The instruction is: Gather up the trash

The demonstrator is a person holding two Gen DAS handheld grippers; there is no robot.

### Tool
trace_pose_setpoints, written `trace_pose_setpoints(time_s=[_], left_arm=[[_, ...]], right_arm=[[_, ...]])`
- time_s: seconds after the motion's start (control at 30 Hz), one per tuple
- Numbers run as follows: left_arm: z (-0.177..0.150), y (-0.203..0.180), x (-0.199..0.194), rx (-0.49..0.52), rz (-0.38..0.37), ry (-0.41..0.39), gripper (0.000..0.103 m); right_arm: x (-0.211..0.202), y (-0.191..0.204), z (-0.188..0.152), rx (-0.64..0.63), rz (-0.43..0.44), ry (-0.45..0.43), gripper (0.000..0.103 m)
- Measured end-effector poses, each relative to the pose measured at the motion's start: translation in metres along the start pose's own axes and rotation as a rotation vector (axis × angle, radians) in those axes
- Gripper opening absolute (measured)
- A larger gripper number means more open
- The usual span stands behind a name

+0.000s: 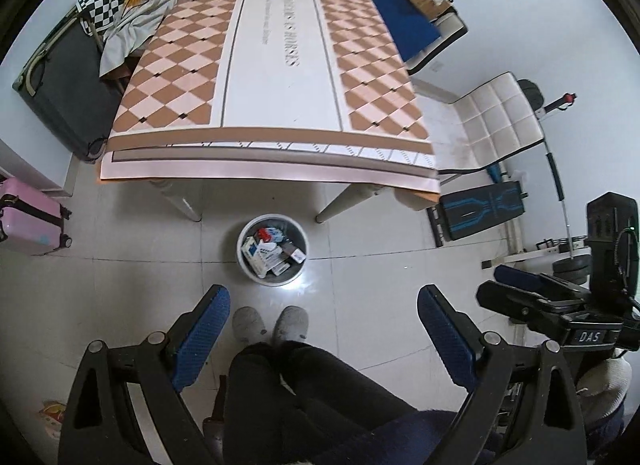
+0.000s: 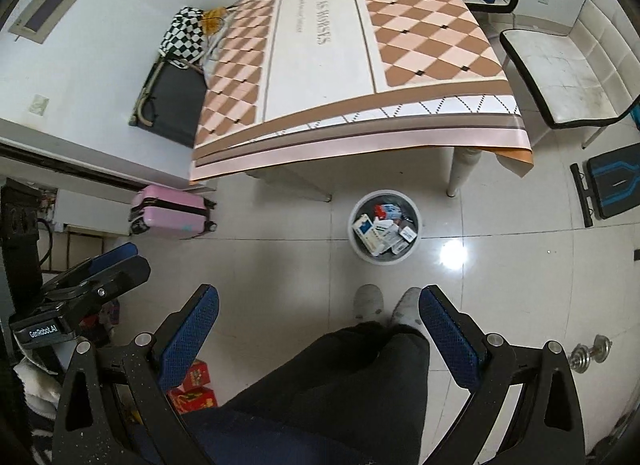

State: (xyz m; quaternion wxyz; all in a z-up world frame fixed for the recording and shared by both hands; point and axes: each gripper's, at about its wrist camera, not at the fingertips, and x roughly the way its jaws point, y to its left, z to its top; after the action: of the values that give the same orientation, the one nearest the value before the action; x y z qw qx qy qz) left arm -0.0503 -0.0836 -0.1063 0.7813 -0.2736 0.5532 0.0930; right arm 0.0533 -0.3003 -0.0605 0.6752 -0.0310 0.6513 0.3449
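A round white trash bin (image 1: 256, 275) (image 2: 362, 253) stands on the tiled floor just in front of the table, filled with several small cartons and boxes (image 1: 266, 251) (image 2: 382, 231). My left gripper (image 1: 324, 313) is held high above the floor, open, nothing between its blue pads. My right gripper (image 2: 320, 311) is likewise open and empty, raised at the same height. Each gripper shows at the edge of the other's view: the right gripper (image 1: 516, 285), the left gripper (image 2: 116, 261). The person's legs and grey slippers (image 1: 270, 323) are below both.
A table with a checkered cloth (image 1: 280, 65) (image 2: 352, 45) fills the middle. A pink suitcase (image 1: 30, 221) (image 2: 172, 215) stands left, a white chair (image 1: 484, 121) (image 2: 560, 73) right. Fitness gear (image 1: 480, 213), a dumbbell (image 2: 592, 353) and red boxes (image 2: 194, 387) sit on the floor.
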Motion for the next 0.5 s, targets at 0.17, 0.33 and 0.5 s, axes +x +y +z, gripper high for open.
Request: trace_pose_setpoints(time_s=[0.17,0.33,0.5], left_arm=[[-0.002,-0.007,-0.014,0.012,-0.03,-0.016,0.096],[-0.005,-0.009,-0.022,0.011,-0.06,-0.029,0.103],[-0.007,-0.01,-0.027,0.008,-0.07,-0.042,0.103]], right_arm=[[-0.015,0.011,-0.004,-0.014,0.025,-0.008,0.103],[-0.025,0.019,-0.006,-0.026,0.033,-0.011,0.103],[-0.031,0.023,-0.007,-0.035,0.041,-0.008,0.103]])
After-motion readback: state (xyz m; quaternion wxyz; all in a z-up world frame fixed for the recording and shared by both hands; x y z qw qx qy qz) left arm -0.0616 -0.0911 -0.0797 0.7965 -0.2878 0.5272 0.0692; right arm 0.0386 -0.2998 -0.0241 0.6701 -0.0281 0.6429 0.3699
